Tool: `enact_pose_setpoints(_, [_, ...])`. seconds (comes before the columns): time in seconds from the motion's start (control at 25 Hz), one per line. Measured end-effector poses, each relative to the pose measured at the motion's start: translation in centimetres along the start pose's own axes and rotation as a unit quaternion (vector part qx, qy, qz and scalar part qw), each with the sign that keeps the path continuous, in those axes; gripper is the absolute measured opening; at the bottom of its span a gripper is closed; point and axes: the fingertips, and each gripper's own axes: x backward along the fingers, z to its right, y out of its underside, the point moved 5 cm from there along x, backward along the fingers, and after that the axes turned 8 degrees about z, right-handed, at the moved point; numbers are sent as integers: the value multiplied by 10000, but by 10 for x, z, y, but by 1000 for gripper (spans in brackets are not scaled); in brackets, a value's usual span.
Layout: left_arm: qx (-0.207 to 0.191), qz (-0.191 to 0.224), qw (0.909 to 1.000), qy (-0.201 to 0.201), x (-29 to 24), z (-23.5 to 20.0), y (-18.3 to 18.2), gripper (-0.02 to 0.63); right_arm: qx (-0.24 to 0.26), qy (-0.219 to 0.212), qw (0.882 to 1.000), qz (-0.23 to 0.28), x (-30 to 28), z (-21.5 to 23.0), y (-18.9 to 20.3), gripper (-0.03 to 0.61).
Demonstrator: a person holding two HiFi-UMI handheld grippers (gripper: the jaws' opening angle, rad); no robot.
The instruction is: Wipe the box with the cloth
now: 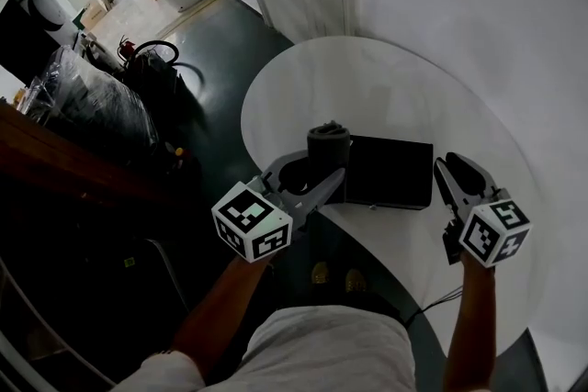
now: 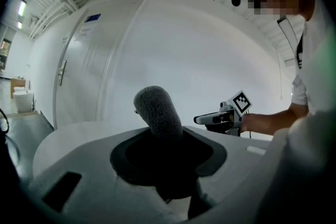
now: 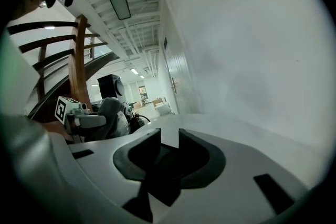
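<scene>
Round table [image 1: 386, 83], white door [image 2: 84, 71], wooden railing [image 3: 79, 60].

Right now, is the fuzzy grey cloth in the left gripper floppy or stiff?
Probably soft, not stiff: the cloth looks fuzzy and bunches where the left gripper pinches it. Likely light, since its free end stands up without drooping.

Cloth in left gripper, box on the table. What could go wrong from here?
1. The cloth is a bunched roll in the left gripper: it may slip out or wipe only a narrow strip.
2. The box lies near the front edge of the table, and the right gripper hangs open, off it: a wiping push might slide it off.
</scene>
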Motion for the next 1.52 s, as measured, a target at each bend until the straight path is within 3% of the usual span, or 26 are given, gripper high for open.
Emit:
enact_pose_setpoints(0.36, [-525, 1034, 9930, 224, -3, 25, -54, 135, 481, -840, 9908, 942, 13, -53, -51, 84])
enact_pose_setpoints(0.84, [-659, 1940, 9776, 479, 8, 53, -78, 134, 884, -1289, 9688, 1925, 34, -96, -78, 48])
enact_pose_setpoints(1.12, [-656, 2135, 9732, 540, 11, 61, -81, 135, 894, -1476, 9589, 2252, 37, -111, -80, 28])
enact_pose_setpoints(1.52, [-708, 2150, 9725, 544, 19, 72, -75, 133, 928, -1534, 9548, 2372, 40, -124, -73, 12])
